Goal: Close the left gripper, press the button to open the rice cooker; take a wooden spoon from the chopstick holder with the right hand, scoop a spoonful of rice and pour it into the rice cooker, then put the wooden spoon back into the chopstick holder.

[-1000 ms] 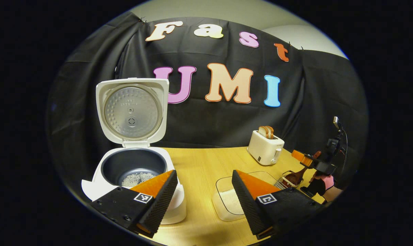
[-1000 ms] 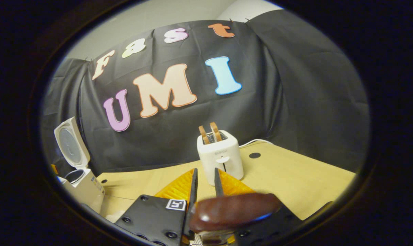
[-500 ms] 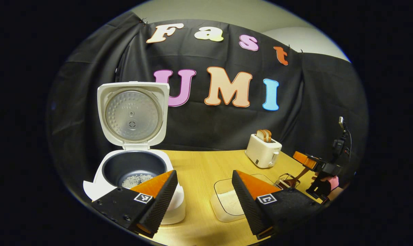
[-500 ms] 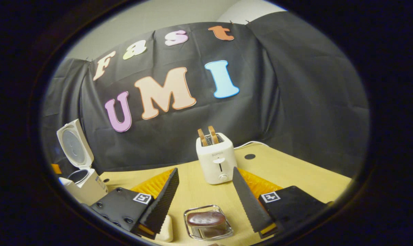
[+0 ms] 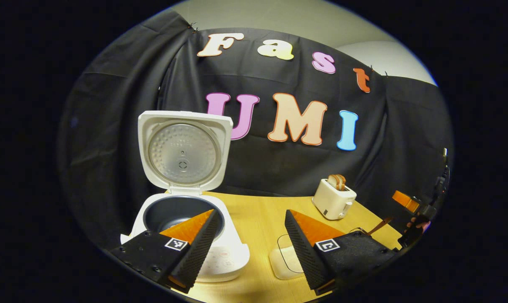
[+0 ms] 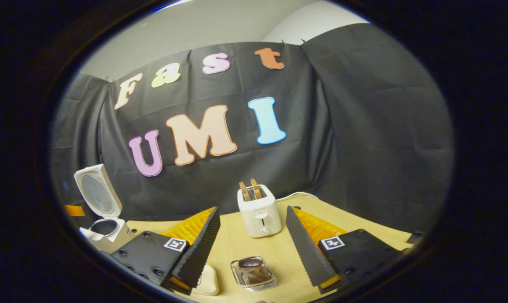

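Observation:
The white rice cooker [image 5: 220, 259] stands with its lid [image 5: 182, 151] raised, and its dark inner pot [image 5: 170, 212] is partly hidden behind my left finger. My left gripper [image 5: 250, 244] is open and holds nothing, hovering near the cooker's front. In the right gripper view my right gripper [image 6: 252, 248] is open above the chopstick holder [image 6: 273, 280]. The wooden spoon [image 6: 250, 264] stands in the holder, free of both fingers. From the left gripper view the spoon's handle [image 5: 381, 224] sticks up at the far right, below the right gripper [image 5: 405, 202].
A clear rice container [image 5: 285, 261] sits on the wooden table [image 5: 258, 210] between cooker and holder; its corner [image 6: 207, 282] lies by my right gripper's left finger. A white toaster [image 6: 258, 210] with two slices stands behind the holder. The open cooker [image 6: 104, 219] is far left.
My right gripper opened and let go of the spoon, which now stands in the holder, then drew back and up. The left gripper also pulled back from the cooker.

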Demonstrator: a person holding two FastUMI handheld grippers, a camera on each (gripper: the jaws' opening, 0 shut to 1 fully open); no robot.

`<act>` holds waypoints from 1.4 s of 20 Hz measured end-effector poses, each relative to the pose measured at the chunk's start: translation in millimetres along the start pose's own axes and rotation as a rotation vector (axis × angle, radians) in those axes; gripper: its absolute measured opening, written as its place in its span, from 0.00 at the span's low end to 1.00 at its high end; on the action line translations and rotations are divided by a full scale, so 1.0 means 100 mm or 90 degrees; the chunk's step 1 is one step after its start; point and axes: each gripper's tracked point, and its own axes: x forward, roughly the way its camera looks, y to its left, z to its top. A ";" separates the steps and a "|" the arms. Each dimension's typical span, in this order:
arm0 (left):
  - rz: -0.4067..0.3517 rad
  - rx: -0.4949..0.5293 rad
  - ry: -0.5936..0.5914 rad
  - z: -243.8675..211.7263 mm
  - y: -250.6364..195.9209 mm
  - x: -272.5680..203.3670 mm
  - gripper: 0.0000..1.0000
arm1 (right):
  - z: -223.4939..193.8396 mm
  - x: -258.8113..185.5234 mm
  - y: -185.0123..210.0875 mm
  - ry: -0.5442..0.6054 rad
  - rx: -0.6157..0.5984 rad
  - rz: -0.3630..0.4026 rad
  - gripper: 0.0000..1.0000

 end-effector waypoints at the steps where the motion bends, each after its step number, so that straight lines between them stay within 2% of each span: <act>1: 0.007 -0.006 -0.010 0.11 0.06 0.01 0.94 | 0.02 -0.04 0.00 0.003 -0.002 0.000 0.99; 8: 0.066 0.011 -0.076 1.01 0.47 0.17 0.93 | -0.03 -0.26 -0.07 0.029 0.011 -0.009 0.99; 10: 0.087 0.033 -0.094 1.27 0.61 0.26 0.93 | -0.06 -0.29 -0.18 0.036 0.010 -0.024 0.99; 11: 0.098 0.041 -0.100 1.37 0.69 0.30 0.88 | -0.08 -0.34 -0.24 0.043 0.011 -0.031 0.99; 12: 0.110 0.046 -0.103 1.46 0.78 0.35 0.92 | -0.08 -0.38 -0.30 0.046 0.012 -0.039 0.99; 13: 0.122 0.052 -0.110 1.56 0.86 0.41 0.92 | -0.08 -0.42 -0.38 0.049 0.011 -0.049 0.99; 14: 0.133 0.062 -0.118 1.66 0.93 0.48 0.88 | -0.07 -0.47 -0.44 0.051 0.009 -0.059 0.99; 15: 0.142 0.072 -0.125 1.76 1.01 0.56 0.92 | -0.04 -0.52 -0.49 0.050 0.007 -0.068 0.99; 16: 0.145 0.076 -0.134 1.85 1.07 0.64 0.92 | -0.01 -0.58 -0.55 0.049 0.003 -0.076 0.99; 17: 0.146 0.075 -0.137 1.91 1.12 0.72 0.88 | 0.01 -0.64 -0.60 0.051 0.000 -0.085 0.99; 22: 0.168 0.062 -0.135 2.13 1.50 1.22 0.87 | 0.06 -0.92 -0.82 0.063 -0.018 -0.127 0.99; 25: 0.181 0.058 -0.107 2.12 1.72 1.48 0.92 | 0.03 -1.01 -0.91 0.073 -0.027 -0.149 0.99; 28: 0.198 0.076 -0.077 2.04 1.89 1.67 0.92 | -0.01 -1.06 -0.94 0.080 -0.024 -0.159 0.99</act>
